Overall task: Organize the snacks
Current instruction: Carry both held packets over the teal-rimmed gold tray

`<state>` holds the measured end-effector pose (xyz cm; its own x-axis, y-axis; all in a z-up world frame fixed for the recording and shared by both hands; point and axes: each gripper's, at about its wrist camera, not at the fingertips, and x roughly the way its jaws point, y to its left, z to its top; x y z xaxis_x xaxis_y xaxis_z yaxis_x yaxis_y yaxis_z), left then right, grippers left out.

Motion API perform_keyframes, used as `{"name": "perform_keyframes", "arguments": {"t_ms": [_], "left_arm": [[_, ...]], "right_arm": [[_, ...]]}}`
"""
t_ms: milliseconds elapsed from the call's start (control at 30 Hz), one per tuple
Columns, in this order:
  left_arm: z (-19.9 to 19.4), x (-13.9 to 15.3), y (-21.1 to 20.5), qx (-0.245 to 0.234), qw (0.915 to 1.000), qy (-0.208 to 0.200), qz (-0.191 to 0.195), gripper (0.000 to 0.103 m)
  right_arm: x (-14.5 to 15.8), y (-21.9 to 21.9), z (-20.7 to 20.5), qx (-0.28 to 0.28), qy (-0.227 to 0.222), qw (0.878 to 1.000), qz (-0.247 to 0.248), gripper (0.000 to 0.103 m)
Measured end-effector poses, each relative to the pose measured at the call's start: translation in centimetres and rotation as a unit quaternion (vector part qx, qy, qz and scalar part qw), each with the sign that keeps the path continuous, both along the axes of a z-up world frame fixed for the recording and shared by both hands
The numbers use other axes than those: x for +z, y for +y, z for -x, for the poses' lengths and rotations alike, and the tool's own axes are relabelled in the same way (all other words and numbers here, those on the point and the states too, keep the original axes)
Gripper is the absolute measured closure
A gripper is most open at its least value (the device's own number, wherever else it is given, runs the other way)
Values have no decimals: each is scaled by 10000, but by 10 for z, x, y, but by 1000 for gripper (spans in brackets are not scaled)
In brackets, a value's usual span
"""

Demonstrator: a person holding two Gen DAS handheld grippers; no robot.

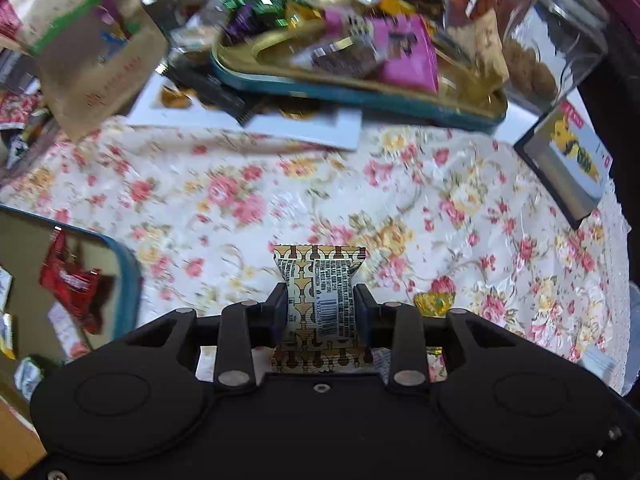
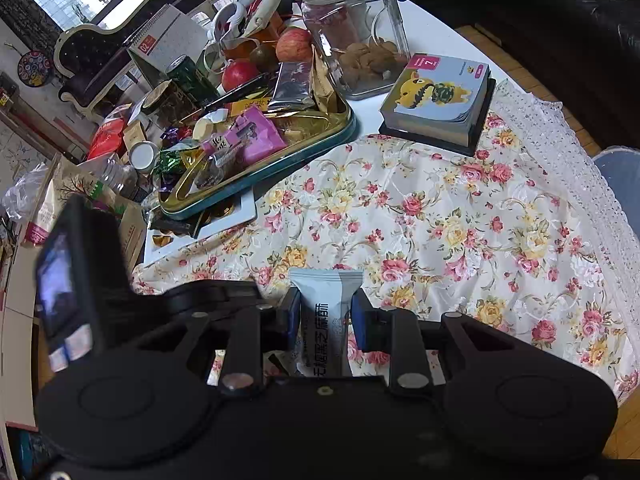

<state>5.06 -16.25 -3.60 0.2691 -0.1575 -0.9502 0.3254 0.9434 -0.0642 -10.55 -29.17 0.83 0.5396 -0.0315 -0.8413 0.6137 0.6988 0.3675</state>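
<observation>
Left wrist view has the left gripper (image 1: 321, 307) clamped on a gold-patterned snack packet (image 1: 320, 280), its two pads pressing the packet's sides so the wrapper stands upright between them, barcode facing the camera, above the floral tablecloth (image 1: 280, 184). Just right of the fingers a small gold-wrapped candy (image 1: 434, 303) lies on the cloth. At lower left sits a teal-rimmed tin (image 1: 126, 272) with a red packet (image 1: 74, 284) inside it. Farther off, a gold tray with a teal rim (image 1: 360, 94) is heaped with snacks, a pink packet (image 1: 408, 54) among them, and a glass jar (image 1: 560, 40) stands beyond its right end. Right wrist view shows the right gripper (image 2: 325, 314) closed on a pale grey snack packet (image 2: 326, 312) with dark lettering, held upright between the blue pads over the same cloth. Beyond it, the heaped tray is near the glass jar, which holds brown cookies, and a thick little book with a cartoon cover (image 2: 436, 96) rests at the cloth's far edge.
</observation>
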Motion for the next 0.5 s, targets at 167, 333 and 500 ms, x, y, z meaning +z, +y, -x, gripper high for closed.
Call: {"name": "perform_keyframes", "arguments": {"t_ms": [167,333,500], "left_arm": [[-6,35,28,168,9993,-343,16,60],[-13,62,63,345,9968,-710,-157,60],[-21,77,103,541,9935,-950,-315,60]], "right_arm": [[3,7,-7,-14,-24,10000,36,75],[5,22,-21,67,-37,10000,47,75],[5,46,-40,236,-74,9997,79,75]]}}
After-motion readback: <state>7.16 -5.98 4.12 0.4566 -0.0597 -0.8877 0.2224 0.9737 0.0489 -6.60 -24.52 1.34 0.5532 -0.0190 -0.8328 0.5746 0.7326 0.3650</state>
